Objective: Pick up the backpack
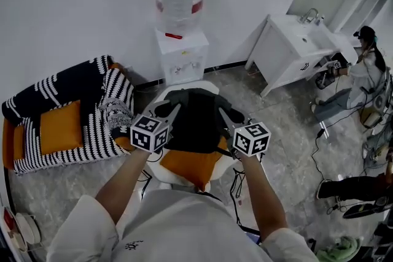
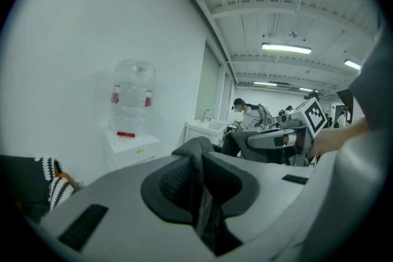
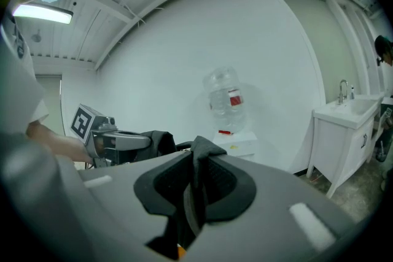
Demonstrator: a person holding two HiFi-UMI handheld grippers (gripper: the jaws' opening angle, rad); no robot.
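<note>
Your left gripper (image 1: 164,111) and right gripper (image 1: 226,113) each have their fingers (image 2: 178,184) pinched on a fold of dark fabric at the top of the backpack (image 1: 195,124), one at each upper corner. The backpack sits between them, over the chair (image 1: 157,173) with the orange cushion (image 1: 190,169). I cannot tell whether it is clear of the seat. Its width runs from gripper to gripper, so neither hand is nearer. Raise both evenly, or it will likely tip.

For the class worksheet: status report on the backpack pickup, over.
Left tool, right tool: both shut on black fabric backpack. Backpack over white chair with orange cushion. Nothing blocking.
</note>
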